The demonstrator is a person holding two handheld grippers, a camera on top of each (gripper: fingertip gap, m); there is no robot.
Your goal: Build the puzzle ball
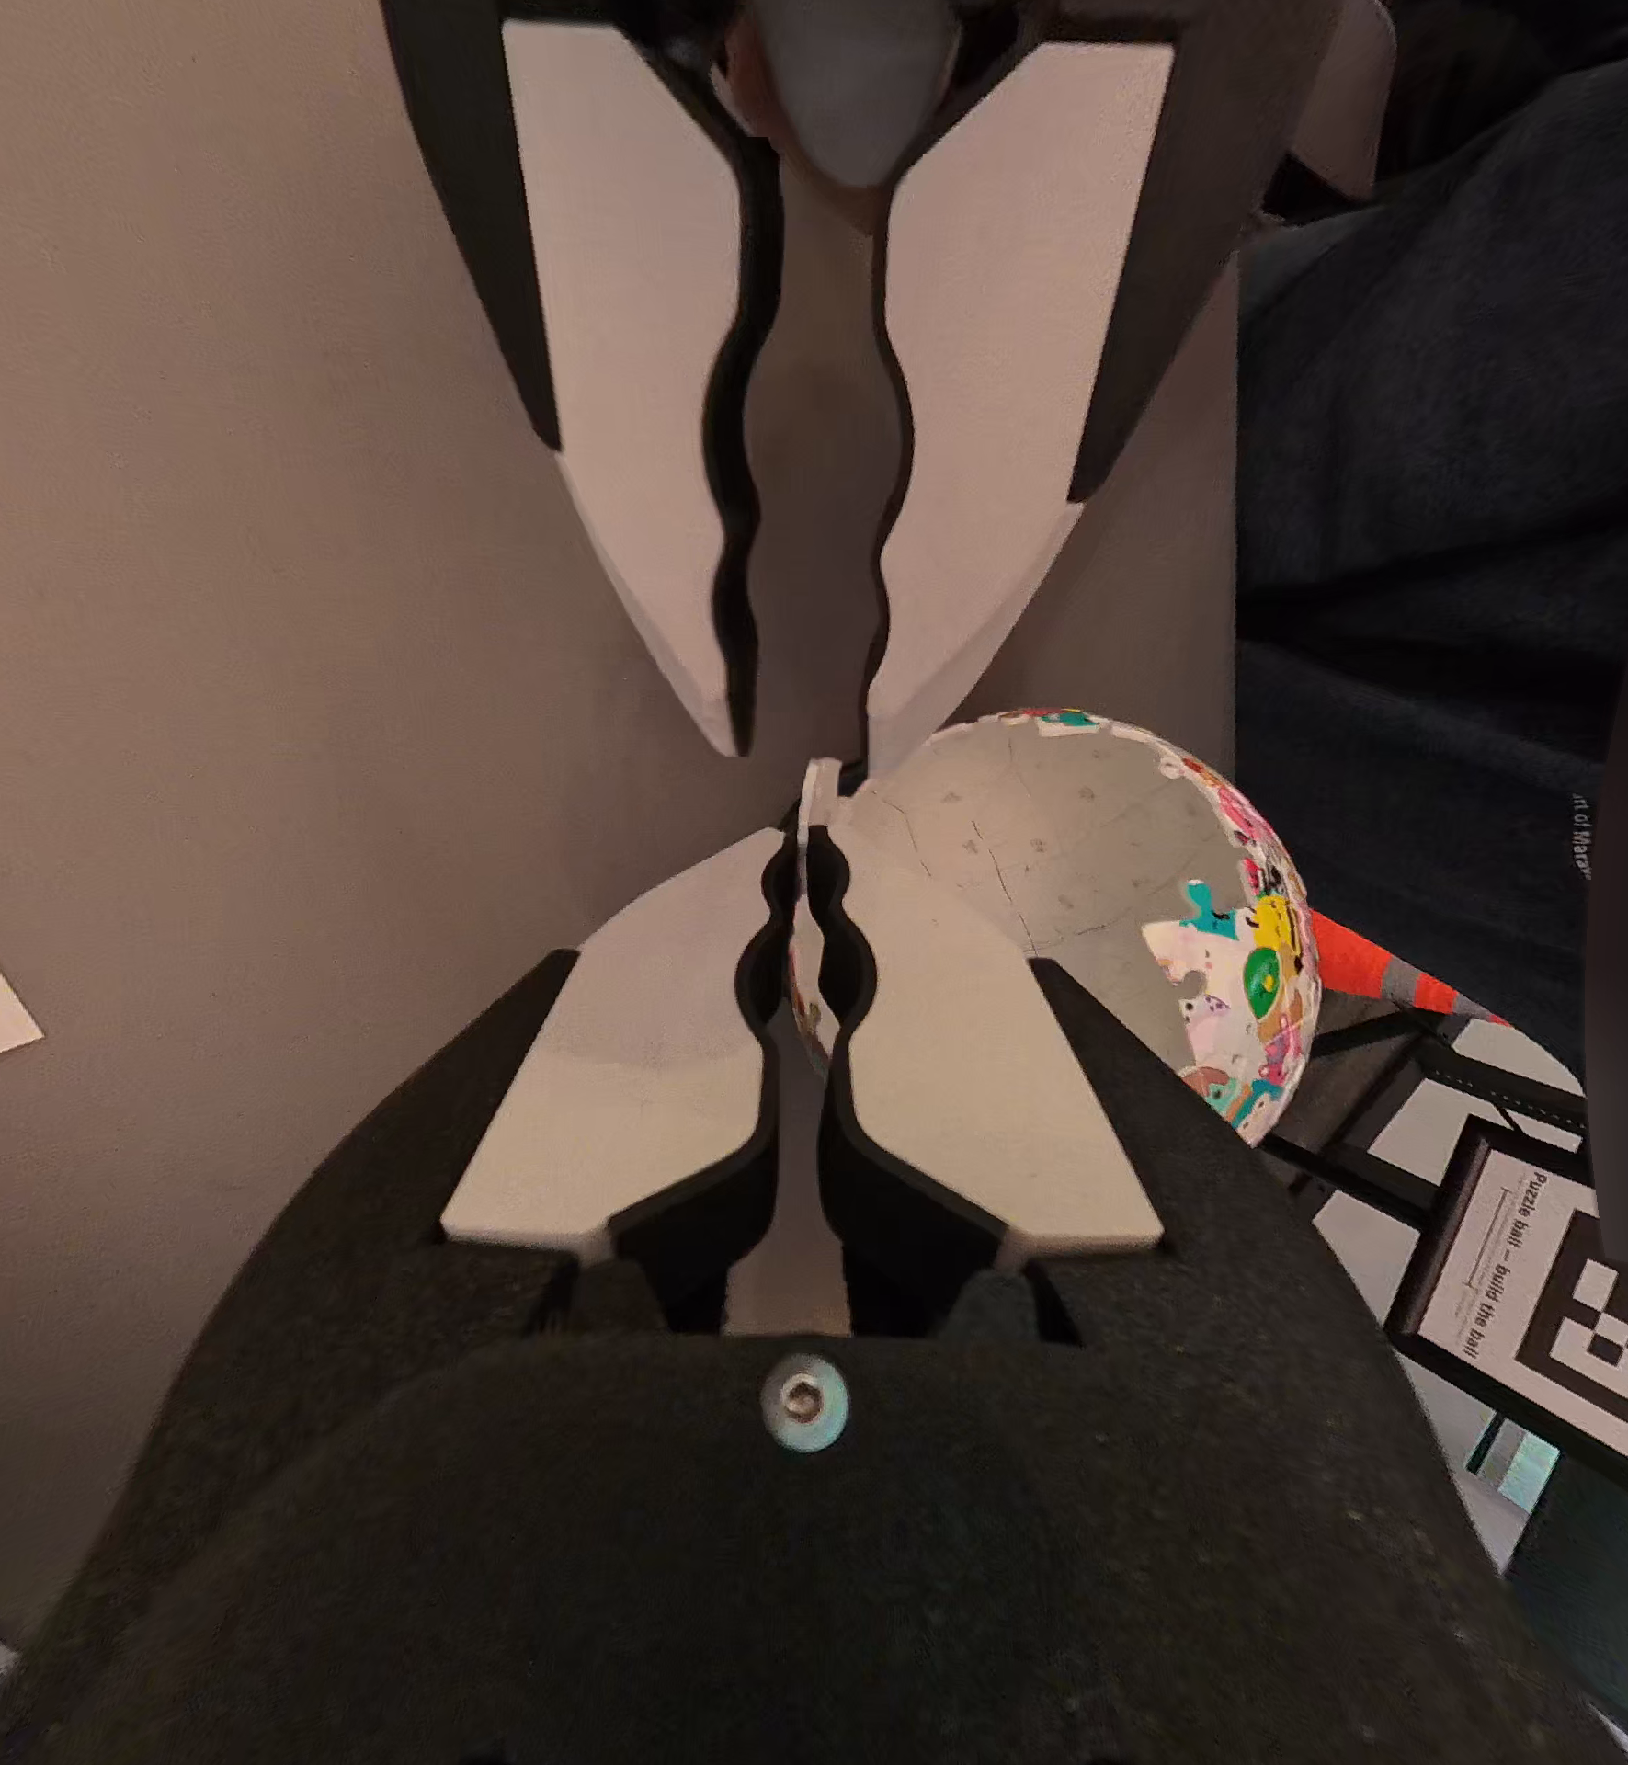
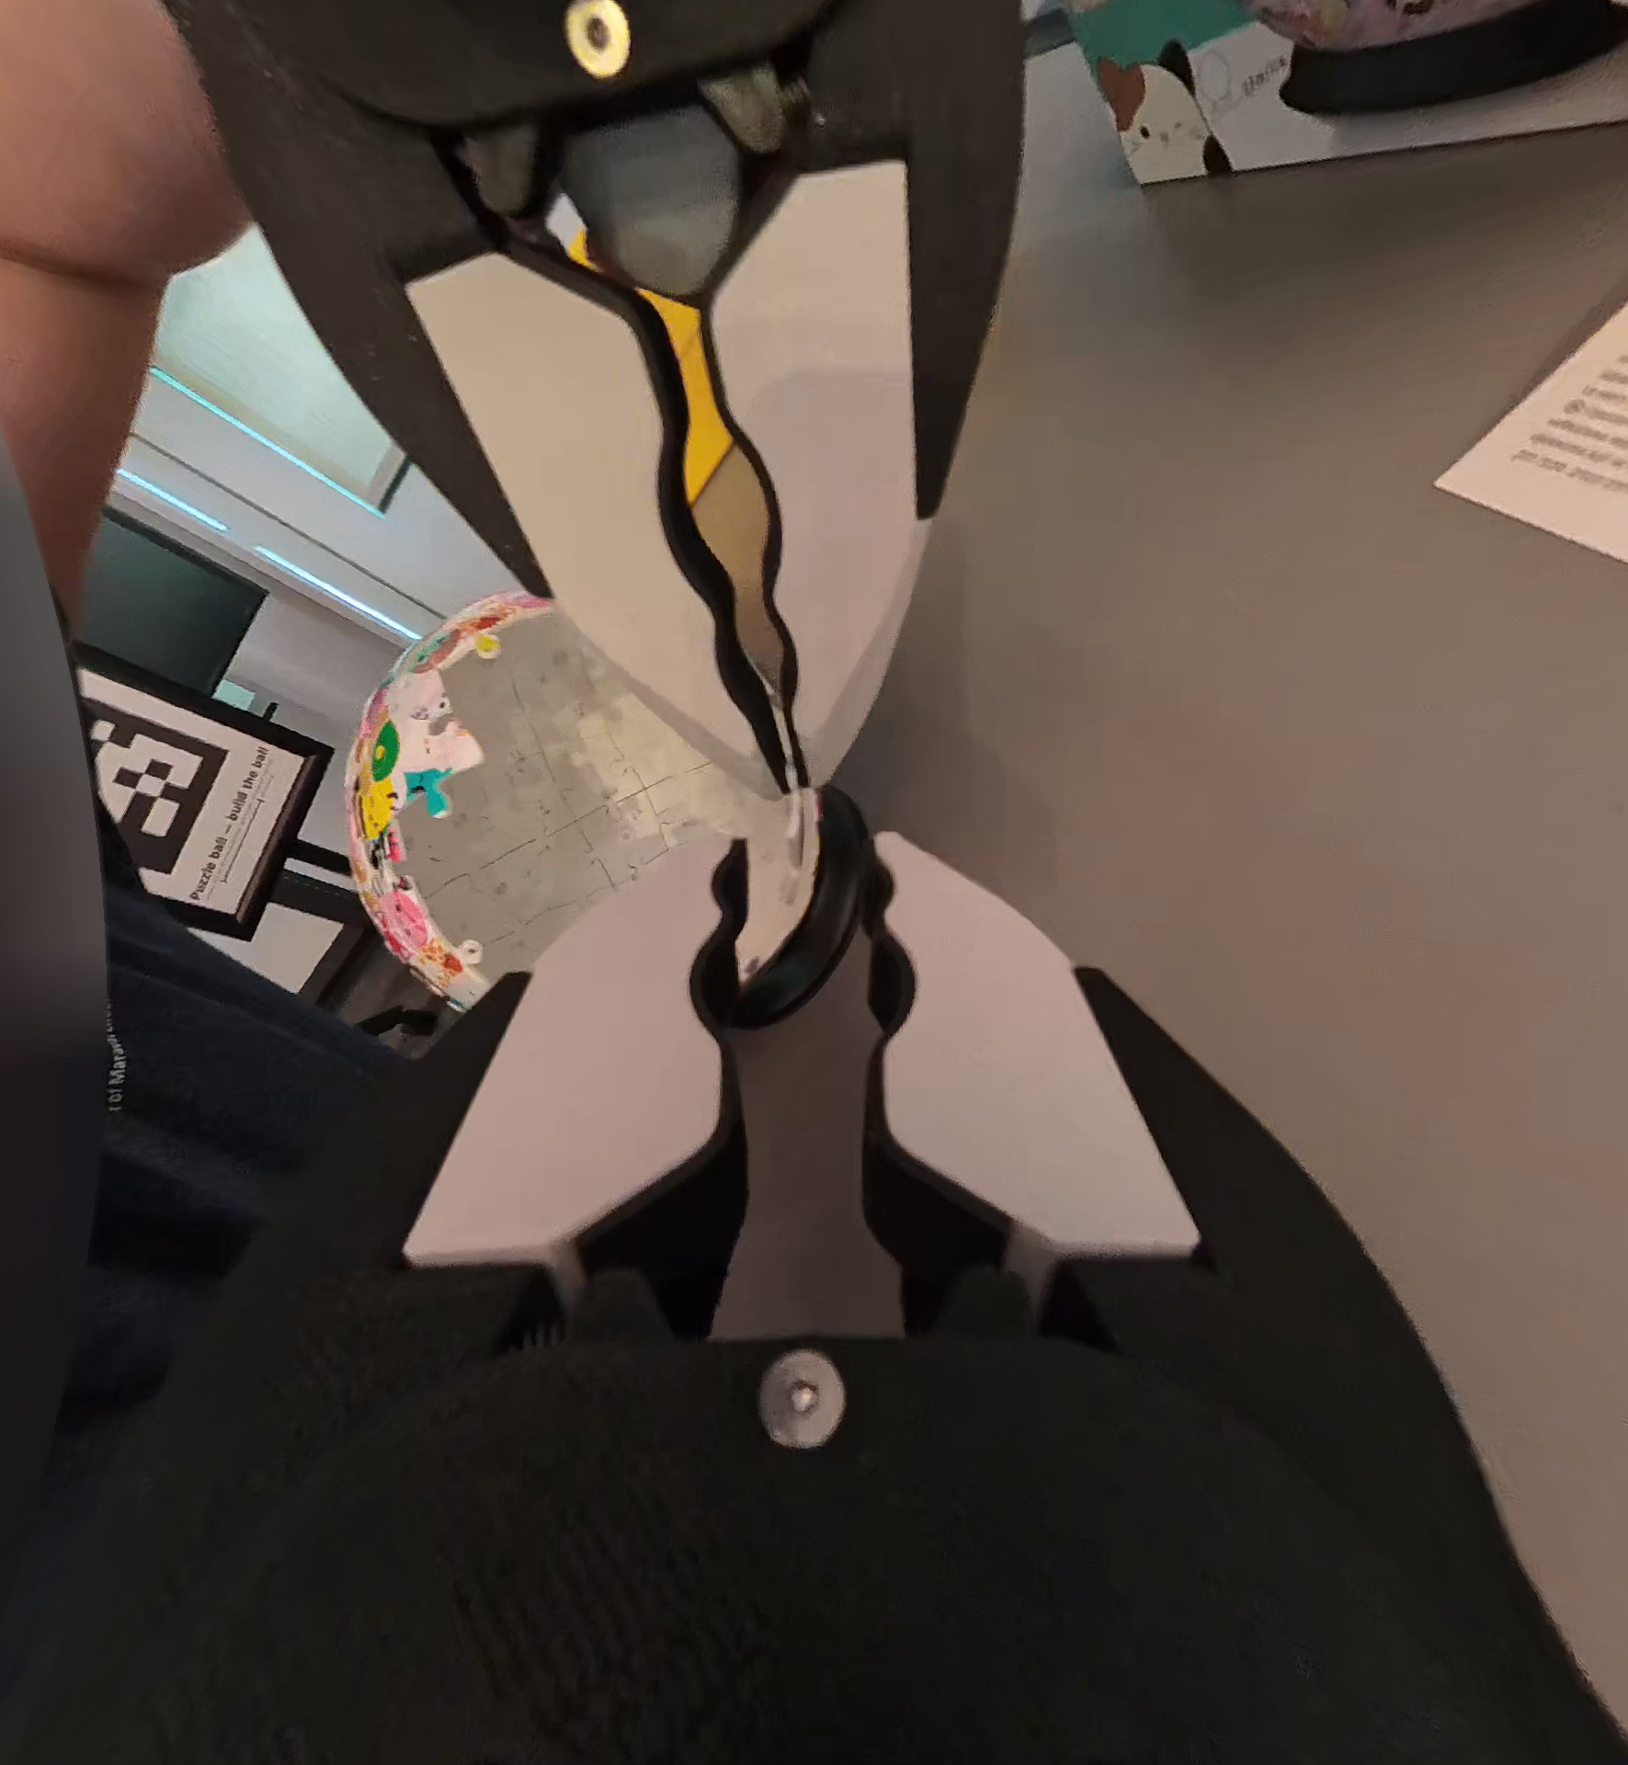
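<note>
Puzzle ball half-built, both grippers at its rim, framed sign beside

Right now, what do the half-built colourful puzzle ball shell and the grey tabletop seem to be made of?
Colourful puzzle ball shell: probably thin rigid plastic, since curved interlocking pieces hold a dome; printed outside, matt pale grey inside with seams. Grey tabletop: smooth, matt, likely laminate; uncertain.

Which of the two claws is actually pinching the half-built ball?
The left gripper: its fingers are shut on the thin rim of the puzzle ball. The right gripper, opposite, has its fingers apart.
</note>
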